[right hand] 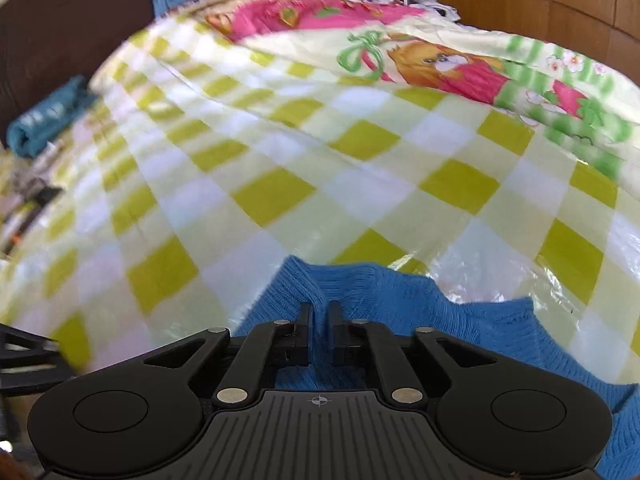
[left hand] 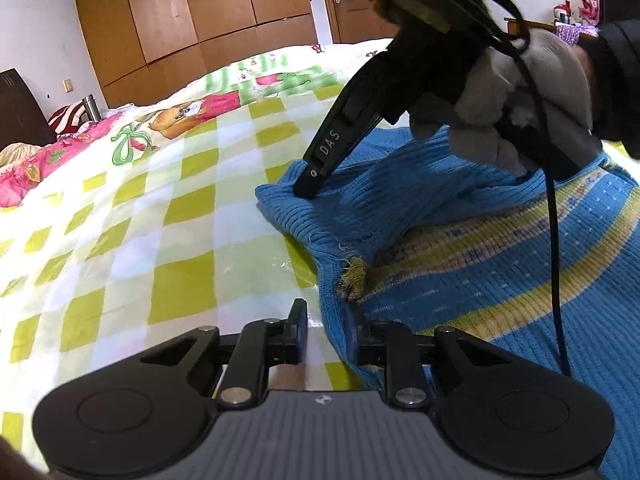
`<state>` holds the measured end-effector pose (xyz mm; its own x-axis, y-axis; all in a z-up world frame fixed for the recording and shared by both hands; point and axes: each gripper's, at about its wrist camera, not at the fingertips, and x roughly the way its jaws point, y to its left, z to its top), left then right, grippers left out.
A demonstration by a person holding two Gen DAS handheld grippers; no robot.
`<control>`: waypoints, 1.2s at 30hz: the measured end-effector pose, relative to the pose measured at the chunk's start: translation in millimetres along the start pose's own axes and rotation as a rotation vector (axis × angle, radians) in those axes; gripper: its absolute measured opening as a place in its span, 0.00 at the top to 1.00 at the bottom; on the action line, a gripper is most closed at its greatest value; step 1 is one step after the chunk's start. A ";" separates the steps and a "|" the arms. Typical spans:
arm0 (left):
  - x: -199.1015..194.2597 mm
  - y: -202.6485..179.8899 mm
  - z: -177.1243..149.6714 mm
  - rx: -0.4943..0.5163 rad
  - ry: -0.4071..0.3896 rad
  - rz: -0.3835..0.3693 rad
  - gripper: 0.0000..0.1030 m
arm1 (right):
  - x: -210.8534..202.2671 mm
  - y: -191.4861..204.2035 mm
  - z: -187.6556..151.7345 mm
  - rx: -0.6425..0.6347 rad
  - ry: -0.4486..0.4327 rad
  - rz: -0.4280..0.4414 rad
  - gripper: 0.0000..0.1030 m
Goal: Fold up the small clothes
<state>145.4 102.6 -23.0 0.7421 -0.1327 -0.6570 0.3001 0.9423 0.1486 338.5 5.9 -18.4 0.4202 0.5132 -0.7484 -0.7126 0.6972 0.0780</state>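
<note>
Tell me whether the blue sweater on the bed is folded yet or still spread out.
Partly folded, not finished. A blue ribbed part of the sweater lies doubled over its striped body, with the right gripper on the fold's corner.

Checkered bedspread [right hand: 280, 196], wooden wardrobe [left hand: 192, 12], steel flask [left hand: 91, 107], teal towel [right hand: 48, 120].

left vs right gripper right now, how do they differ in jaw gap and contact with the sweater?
Jaw gap: the left gripper stands wider, checked sheet showing between its fingers; the right gripper is nearly closed.
Contact: the right gripper pinches a ridge of the blue sweater at its plain blue end; the left gripper has only its right finger at the sweater's striped edge, with no clear pinch.
Shared: both are black two-finger grippers angled down at the bed.
</note>
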 end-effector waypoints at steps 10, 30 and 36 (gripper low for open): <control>-16.7 -1.8 20.5 -0.007 -0.059 -0.021 0.64 | -126.7 -47.5 -71.9 0.238 -0.207 -0.178 0.88; 39.2 -50.5 58.7 0.153 -0.024 -0.100 0.63 | -204.9 -117.1 -206.9 0.687 -0.203 -0.286 0.70; 44.2 -50.6 60.7 0.155 -0.009 -0.109 0.63 | -199.2 -122.4 -200.9 0.672 -0.223 -0.243 0.78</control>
<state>199.4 30.4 -14.8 0.7052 -0.2347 -0.6691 0.4671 0.8637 0.1893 229.1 -282.2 -11.3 0.6771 0.3455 -0.6498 -0.1184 0.9226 0.3672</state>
